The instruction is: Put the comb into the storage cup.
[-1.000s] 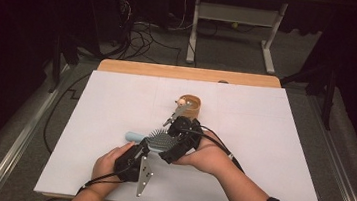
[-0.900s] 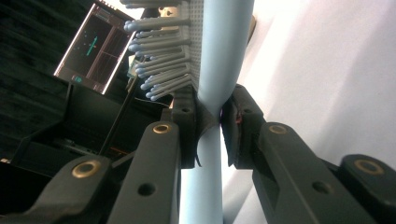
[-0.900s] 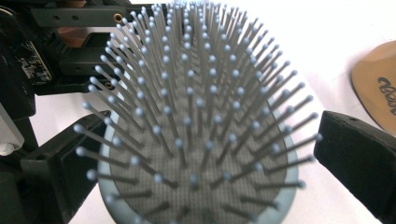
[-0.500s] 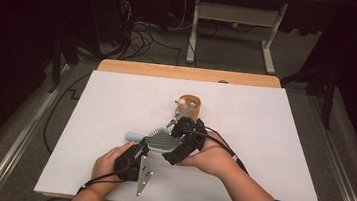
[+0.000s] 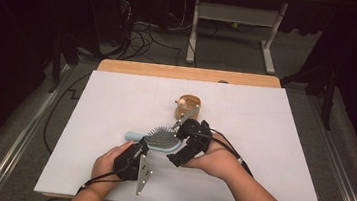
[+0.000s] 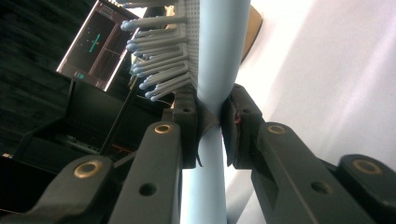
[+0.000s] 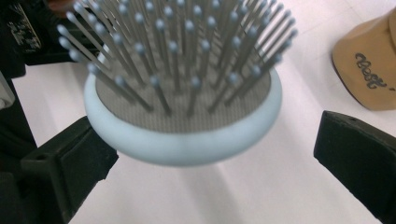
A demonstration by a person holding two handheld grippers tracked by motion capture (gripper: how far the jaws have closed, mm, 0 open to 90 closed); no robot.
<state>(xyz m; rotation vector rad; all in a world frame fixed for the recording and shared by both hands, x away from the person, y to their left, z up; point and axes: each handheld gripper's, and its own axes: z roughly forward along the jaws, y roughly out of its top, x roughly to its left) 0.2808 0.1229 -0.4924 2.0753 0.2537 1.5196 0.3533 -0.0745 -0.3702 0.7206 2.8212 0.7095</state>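
While the left gripper [image 6: 210,126] keeps its jaws clamped tight on the pale blue handle of the hairbrush [image 5: 160,140], the brush head hangs just above the white table cover [image 5: 273,140], bristles up, roughly at the middle of the near half of the table. In the left gripper view the pads pinch the neck of the handle right below the bristle bed, so that grip looks secure. The right gripper [image 7: 210,154] stands wide open — its two black jaws flank the rounded rim of the brush head, one on each side, and neither pad touches it. In the high view the right gripper [image 5: 187,144] sits just beside the brush head, with the person's hand behind it. A small tan wooden bowl [image 5: 188,106] rests on the cover a little farther off, apart from the brush; something small and pale lies on its rim, too small to identify. As a judgement, the work appears to be a handover or a two-handed hold of the brush: the pickup by the left side is done, the right jaws are lined up around the head, and what is left is to close them on the rim — then, most likely, for the left side to let go of the handle.
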